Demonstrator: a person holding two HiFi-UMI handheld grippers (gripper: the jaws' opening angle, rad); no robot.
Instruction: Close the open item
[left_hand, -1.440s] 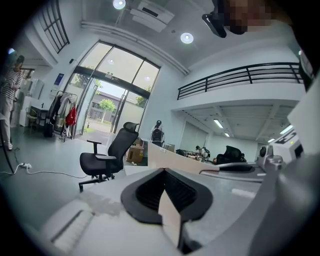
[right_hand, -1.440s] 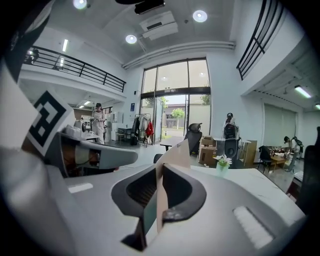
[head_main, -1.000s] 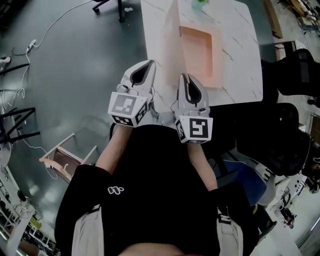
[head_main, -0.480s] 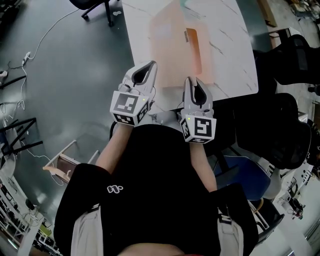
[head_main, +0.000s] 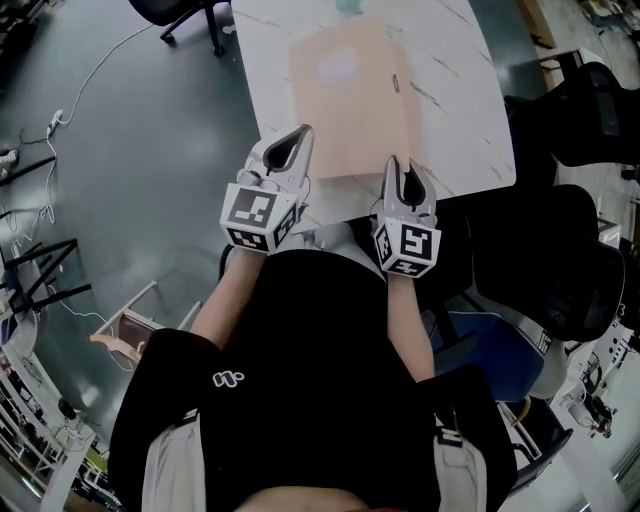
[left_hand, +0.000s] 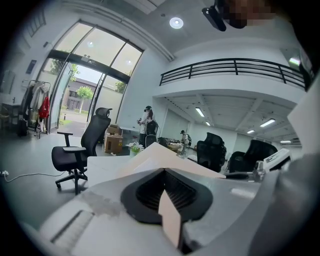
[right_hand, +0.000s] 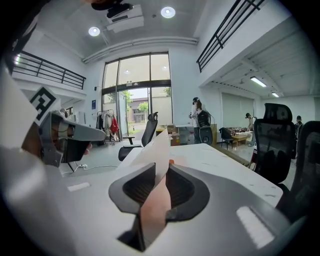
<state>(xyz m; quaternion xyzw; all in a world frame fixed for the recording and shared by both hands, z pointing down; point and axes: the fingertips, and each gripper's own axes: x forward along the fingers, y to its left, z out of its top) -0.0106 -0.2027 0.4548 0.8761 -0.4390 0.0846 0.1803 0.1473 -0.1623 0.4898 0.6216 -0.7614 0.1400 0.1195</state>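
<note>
A: You had the pink box (head_main: 350, 100) lying flat on the table (head_main: 465, 120), directly ahead of both tongs, with its lid down by the look of it. Your left tongs (head_main: 295, 140) were pressed together on a thin pink edge at its near-left corner. I'd say that was to keep it from sliding.

B: Agreed. Your right tongs (head_main: 400, 172) sat at the near-right corner. Their jaws had just been opening and stood spread, with an edge of the box between them but not squeezed. That read to me as letting go once the lid was flat.

A: The table was pale, marbled and smooth, so the box could have skidded under a push.

B: Beyond your tongs lay an open office. It had a grey floor (head_main: 140, 170), a black office chair (left_hand: 82, 150) out past the left tongs, and tall windows (left_hand: 85, 65) behind it.
</note>
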